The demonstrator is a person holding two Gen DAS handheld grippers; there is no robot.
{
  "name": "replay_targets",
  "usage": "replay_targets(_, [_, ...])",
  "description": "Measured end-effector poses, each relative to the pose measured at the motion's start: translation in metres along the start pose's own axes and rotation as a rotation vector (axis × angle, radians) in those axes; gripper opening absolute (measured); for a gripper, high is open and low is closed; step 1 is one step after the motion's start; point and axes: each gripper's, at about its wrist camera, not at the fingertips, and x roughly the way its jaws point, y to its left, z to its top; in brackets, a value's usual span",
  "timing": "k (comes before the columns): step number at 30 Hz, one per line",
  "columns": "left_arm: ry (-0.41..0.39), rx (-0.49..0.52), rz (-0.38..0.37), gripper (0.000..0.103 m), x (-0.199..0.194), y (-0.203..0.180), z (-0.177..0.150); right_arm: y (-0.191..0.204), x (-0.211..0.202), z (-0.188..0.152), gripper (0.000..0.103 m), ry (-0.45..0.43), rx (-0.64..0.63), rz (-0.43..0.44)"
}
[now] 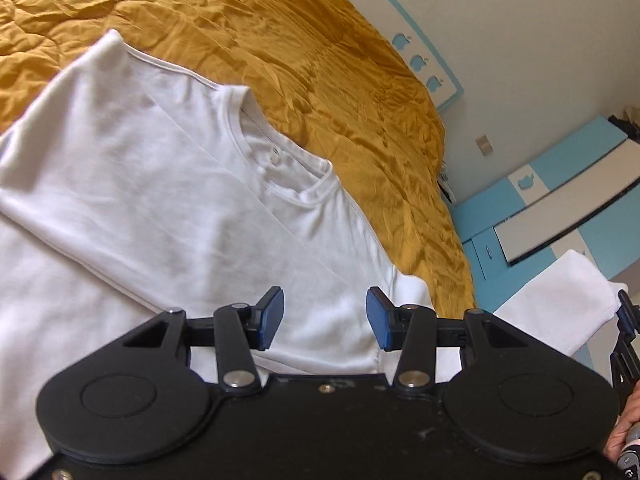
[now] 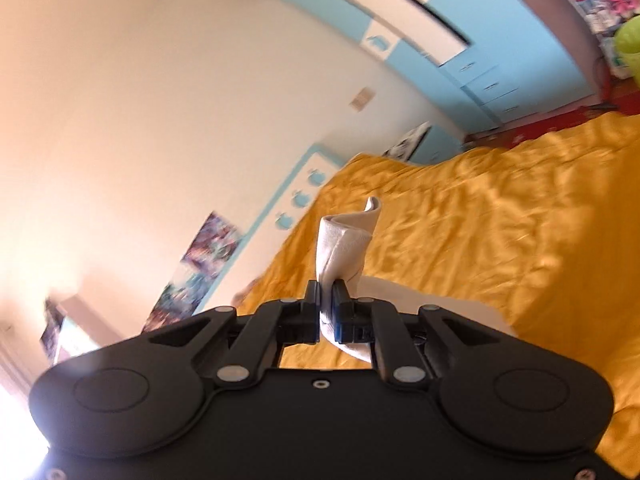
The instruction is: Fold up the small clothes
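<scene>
A white T-shirt (image 1: 168, 208) lies on the mustard bedspread (image 1: 320, 60), collar toward the far side, its left side folded over the body. My left gripper (image 1: 325, 318) is open and empty, hovering just above the shirt's right shoulder area. My right gripper (image 2: 326, 308) is shut on the shirt's right sleeve (image 2: 346, 240) and holds it lifted off the bed; the cuff sticks up past the fingers. In the left wrist view the lifted sleeve (image 1: 560, 300) stretches to the right, with the right gripper (image 1: 626, 316) at the frame edge.
The bedspread (image 2: 500, 240) covers the whole bed. A white wall with a blue headboard strip (image 1: 424, 56) runs along the far side. Blue and white cabinets (image 1: 560, 200) stand beyond the bed's corner. A poster (image 2: 208, 252) hangs on the wall.
</scene>
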Motion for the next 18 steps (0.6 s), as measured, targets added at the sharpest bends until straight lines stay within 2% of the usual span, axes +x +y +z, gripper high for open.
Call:
replay_targets(5, [-0.086, -0.142, 0.082, 0.047, -0.045, 0.063, 0.018, 0.095, 0.036, -0.109, 0.007, 0.232, -0.059, 0.206])
replay_targets(7, [-0.115, -0.184, 0.126, 0.047, -0.058, 0.086, 0.021, 0.118, 0.05, -0.161, 0.008, 0.342, -0.087, 0.24])
replay_targets(8, [-0.13, -0.21, 0.15, 0.046, -0.063, 0.097, 0.022, 0.127, 0.057, -0.186, 0.011, 0.4, -0.114, 0.253])
replay_targets(10, [-0.144, -0.257, 0.171, 0.046, -0.07, 0.116, 0.024, 0.137, 0.067, -0.233, 0.013, 0.495, -0.184, 0.228])
replay_targets(11, [-0.143, -0.277, 0.173, 0.046, -0.073, 0.123, 0.025, 0.138, 0.07, -0.252, 0.02, 0.545, -0.216, 0.207])
replay_targets(14, [-0.146, -0.303, 0.159, 0.046, -0.075, 0.135, 0.027, 0.122, 0.064, -0.272, 0.026, 0.627, -0.212, 0.2])
replay_targets(17, [-0.153, -0.306, 0.141, 0.047, -0.075, 0.135, 0.029, 0.093, 0.054, -0.258, 0.038, 0.625, -0.182, 0.152])
replay_targets(18, [-0.157, -0.309, 0.139, 0.047, -0.075, 0.134, 0.03, 0.081, 0.051, -0.252, 0.039, 0.61, -0.17, 0.123])
